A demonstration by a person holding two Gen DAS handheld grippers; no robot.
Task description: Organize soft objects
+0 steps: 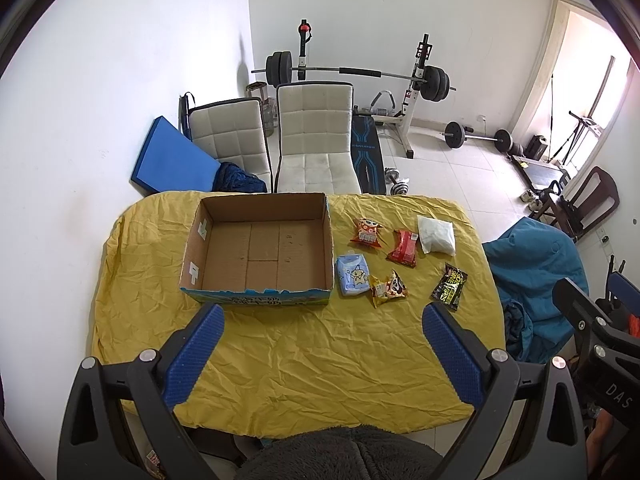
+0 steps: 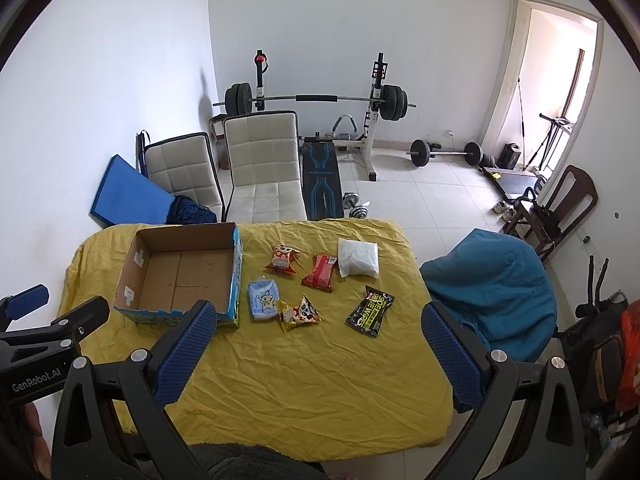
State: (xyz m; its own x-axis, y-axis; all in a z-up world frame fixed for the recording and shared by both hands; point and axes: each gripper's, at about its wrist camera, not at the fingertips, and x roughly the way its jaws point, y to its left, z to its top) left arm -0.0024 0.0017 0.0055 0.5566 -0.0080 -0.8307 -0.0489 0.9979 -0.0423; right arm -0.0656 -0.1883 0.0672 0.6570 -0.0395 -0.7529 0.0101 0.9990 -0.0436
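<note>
Both of your claws hang above the near edge of the worktop, over its crumpled yellow cloth, and neither holds anything. The left claw is spread wide, with bare cloth between its blue pads. The right claw is spread just as wide and is equally empty.

The cardboard box sits far-left on the worktop, open-topped, with nothing inside it. All six soft packets lie to its right, well apart from both claws and farther away than either. Nearest the box is the light blue tissue pack, just beside the box's right wall. Touching or almost touching its right side is the yellow panda snack bag. Farther back lie the orange snack bag, the red packet and the white pouch, and the black-and-green packet sits off to the right.

The relation your next move turns on: in the right wrist view the packets lie straight ahead between the pads, while in the left wrist view they sit ahead and to the right. So the right claw looks better lined up for the pickup, and the left is closer to the box. The black-and-green packet lies with its long axis running near-left to far-right, so you would probably need to close across its short width. Nothing has gone into the box yet, so the sorting seems to be at its very start.
</note>
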